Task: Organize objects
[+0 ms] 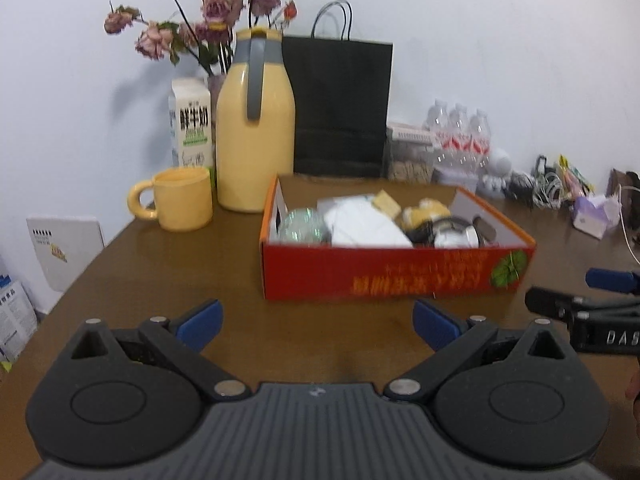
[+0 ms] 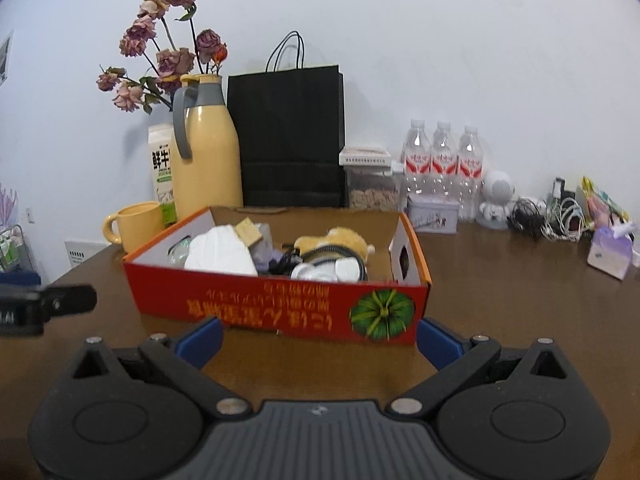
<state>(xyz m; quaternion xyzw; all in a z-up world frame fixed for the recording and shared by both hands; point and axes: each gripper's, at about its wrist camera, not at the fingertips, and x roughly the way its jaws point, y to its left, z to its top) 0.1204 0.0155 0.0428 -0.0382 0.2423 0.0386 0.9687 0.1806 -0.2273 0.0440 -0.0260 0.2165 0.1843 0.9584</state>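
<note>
Centre frame in both views: red cardboard box (image 1: 396, 270) (image 2: 280, 308) on the brown worktop (image 1: 168, 280) (image 2: 520, 300), open top, printed side facing the cameras. Contents piled loose: white folded item (image 1: 360, 224) (image 2: 222, 254), yellow plush toy (image 1: 424, 210) (image 2: 332, 240), small tan block (image 1: 386, 202) (image 2: 250, 232), clear round item at the box's left end (image 1: 302, 226), white round piece near the right end (image 1: 456, 236) (image 2: 320, 270). Details of the rest are too blurred to tell.

Left claw (image 1: 318, 322): lower centre of its view, jaws wide, nothing between them, short of the box's near wall. Right claw (image 2: 319, 338): lower centre of its view, jaws wide, empty, blue pads flanking the box's near wall; contact unclear. Each claw shows at the edge of the other's view, right claw at mid right (image 1: 592, 304), left claw at mid left (image 2: 44, 300).

Behind the box, upper left: yellow mug (image 1: 180, 200) (image 2: 134, 226), yellow jug (image 1: 256, 128) (image 2: 206, 148), milk carton (image 1: 191, 124) (image 2: 160, 172), dried flowers (image 1: 208, 12) (image 2: 168, 48). Upper centre: black paper bag (image 1: 340, 108) (image 2: 288, 136). Right of it: clear container (image 1: 410, 152) (image 2: 370, 180), three water bottles (image 1: 460, 136) (image 2: 442, 160), tangled cables (image 1: 540, 184) (image 2: 552, 216).
</note>
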